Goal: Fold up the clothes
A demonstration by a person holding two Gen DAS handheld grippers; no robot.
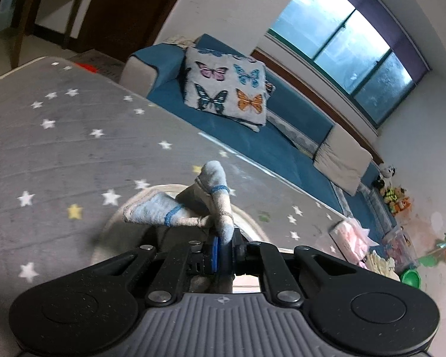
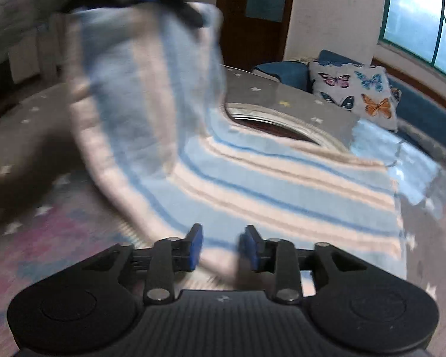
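Observation:
A light blue, beige and blue striped knit garment [image 2: 282, 190] lies on the grey star-patterned table cover [image 2: 318, 110]. One part of it is lifted high at the left [image 2: 139, 89]. My left gripper [image 1: 223, 253] is shut on a bunched fold of the garment [image 1: 199, 205], held above the cover. In the right wrist view the left gripper [image 2: 163, 0] shows at the top, pinching the raised cloth. My right gripper [image 2: 220, 248] is open, with its blue pads [image 2: 194, 247] just above the garment's near edge. The right wrist view is blurred.
A blue sofa [image 1: 252, 136] with a butterfly cushion [image 1: 226, 86] stands beyond the table [image 1: 59, 136]. Toys and a green bowl [image 1: 411, 278] lie on the floor at the right. A dark wooden door [image 2: 252, 15] and a window [image 1: 348, 44] are behind.

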